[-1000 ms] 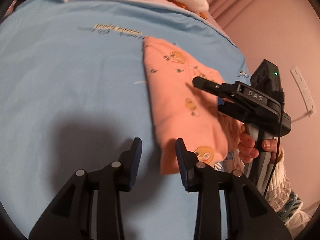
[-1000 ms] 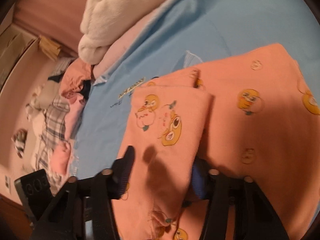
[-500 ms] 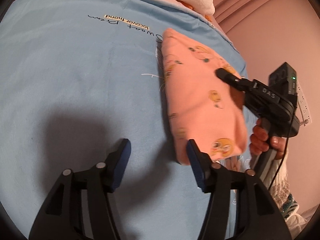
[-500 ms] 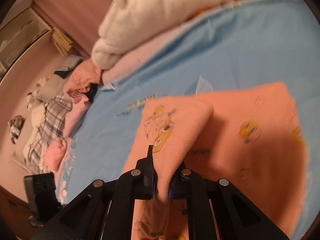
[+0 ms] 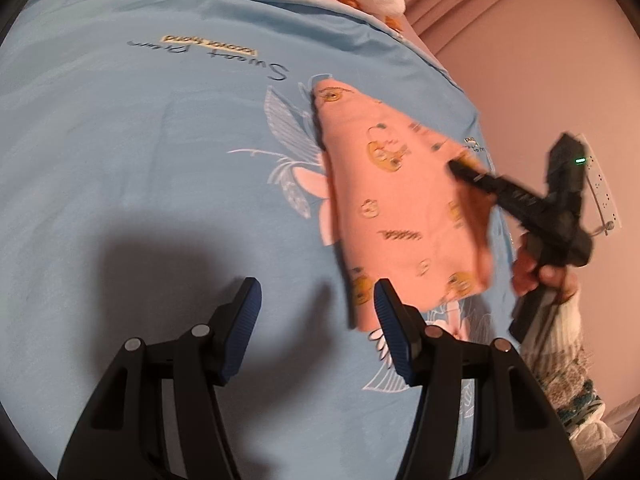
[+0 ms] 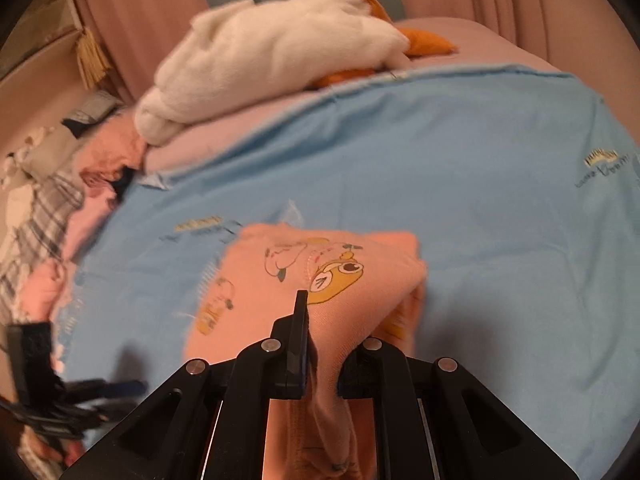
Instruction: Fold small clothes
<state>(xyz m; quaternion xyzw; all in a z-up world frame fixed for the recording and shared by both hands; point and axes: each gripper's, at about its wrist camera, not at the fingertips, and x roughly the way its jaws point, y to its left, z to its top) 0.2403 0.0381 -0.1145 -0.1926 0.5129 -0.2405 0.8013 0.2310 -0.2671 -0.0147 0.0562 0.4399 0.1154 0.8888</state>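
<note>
A pile of crumpled clothes [image 6: 48, 216] lies at the far left edge of a light blue bedsheet [image 5: 140, 160], with a white fluffy blanket [image 6: 272, 52] heaped at its far end. The left gripper [image 5: 316, 320] hovers over bare sheet, its blue-padded fingers [image 5: 244, 320] spread wide apart with nothing between them. Just to its right, the folded peach garment [image 5: 400, 208] – printed with small cartoon ducks – hangs partly lifted above the sheet. The right gripper [image 6: 320, 360] pinches a fold of that garment – jaws pressed together on the cloth.
</note>
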